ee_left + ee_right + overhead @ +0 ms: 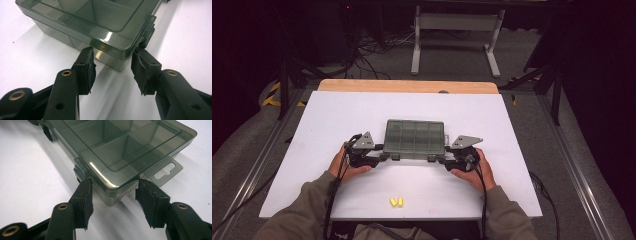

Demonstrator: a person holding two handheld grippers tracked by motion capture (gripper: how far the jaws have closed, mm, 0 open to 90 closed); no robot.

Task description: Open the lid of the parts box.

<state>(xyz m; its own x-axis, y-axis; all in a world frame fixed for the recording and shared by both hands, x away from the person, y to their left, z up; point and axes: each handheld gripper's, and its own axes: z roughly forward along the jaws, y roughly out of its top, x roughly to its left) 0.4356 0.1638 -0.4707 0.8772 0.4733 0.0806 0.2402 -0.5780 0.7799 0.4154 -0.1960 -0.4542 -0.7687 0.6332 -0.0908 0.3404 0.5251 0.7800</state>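
Smoky clear compartment box [415, 138] lying flat, lid down, near the middle of the white board [332, 120], a little toward its near edge. Left gripper [384, 156] set at the box's near-left corner, right gripper [441, 160] at its near-right corner, each in a hand with an olive sleeve coming in from the bottom. Two small yellow pieces [396, 201] touching each other close to the board's near edge, well apart from the box.

From the high view alone: no telling how the pads meet the box. From the left gripper view: left gripper [113, 68] partly open, the box [82, 17] corner between its jaws, one pad's tip touching the side wall, the other's touching the front wall beside a latch [149, 30]. From the right gripper view: right gripper [114, 195] likewise partly open astride its box [120, 147] corner, one tip touching below a latch [81, 168], the other at the side wall near a clear hang tab [166, 171]. Box resting on the board, not lifted; dividers and empty cells visible through the lid.

Board laid over a wooden table [407, 85], wood showing along the far edge. Beyond, grey carpet [522, 55], tangled cables [372, 47], a white metal stand [457, 35], yellow-black floor tape [272, 95] at the left, dark surroundings.
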